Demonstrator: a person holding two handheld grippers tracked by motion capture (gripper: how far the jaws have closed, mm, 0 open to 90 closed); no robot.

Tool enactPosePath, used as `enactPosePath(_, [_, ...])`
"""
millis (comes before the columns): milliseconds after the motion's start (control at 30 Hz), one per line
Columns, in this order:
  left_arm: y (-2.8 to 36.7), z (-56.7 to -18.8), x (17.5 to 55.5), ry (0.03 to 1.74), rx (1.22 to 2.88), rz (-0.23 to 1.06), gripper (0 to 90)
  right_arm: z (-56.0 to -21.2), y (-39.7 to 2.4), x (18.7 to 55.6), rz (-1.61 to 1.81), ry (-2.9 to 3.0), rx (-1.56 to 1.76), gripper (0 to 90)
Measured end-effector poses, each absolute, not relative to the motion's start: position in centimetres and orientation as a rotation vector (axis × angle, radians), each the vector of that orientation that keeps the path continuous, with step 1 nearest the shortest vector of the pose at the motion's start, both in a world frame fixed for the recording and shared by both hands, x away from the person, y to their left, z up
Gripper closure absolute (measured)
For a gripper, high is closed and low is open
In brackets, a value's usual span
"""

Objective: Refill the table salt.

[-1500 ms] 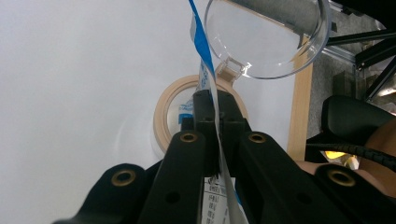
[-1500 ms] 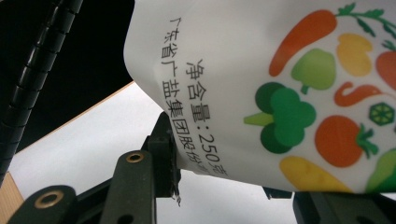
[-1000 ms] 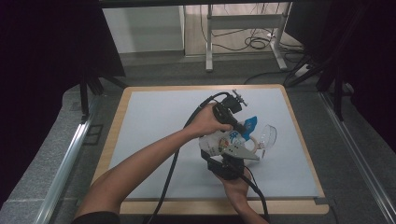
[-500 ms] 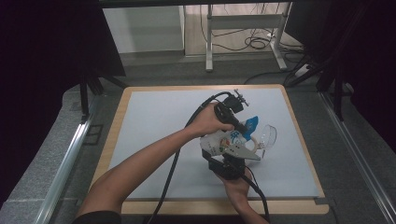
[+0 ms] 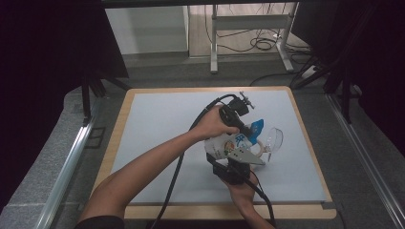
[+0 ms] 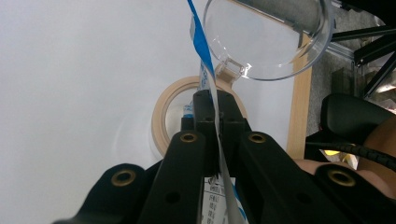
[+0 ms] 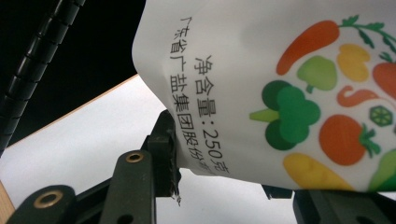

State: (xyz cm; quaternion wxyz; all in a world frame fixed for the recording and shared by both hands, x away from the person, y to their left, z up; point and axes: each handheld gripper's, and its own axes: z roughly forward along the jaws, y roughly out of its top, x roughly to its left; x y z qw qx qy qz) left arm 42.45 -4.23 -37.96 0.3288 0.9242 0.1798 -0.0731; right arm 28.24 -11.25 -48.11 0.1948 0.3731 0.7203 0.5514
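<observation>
Meanwhile nothing is shifting since a second ago: the left gripper is pinching the printed pouch by its top seam, the right gripper is clamping its base at the mat's four o'clock, tilting toward the clear bowl beside the tape roll, so pouring is seemingly underway.

Your left gripper has its jaws closed flat on the thin edge of the pouch. Beyond the jaws, a roll of tape lies on the white tabletop, with a clear plastic lid just past it.
</observation>
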Motion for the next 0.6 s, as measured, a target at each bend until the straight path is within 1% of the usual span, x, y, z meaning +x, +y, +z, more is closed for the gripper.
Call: enactPosePath(600, [-4.32,-37.88,42.57,0.479,2.43,-0.179,90.0,-47.93,-11.39,28.43,1.571,2.031,1.058,56.0])
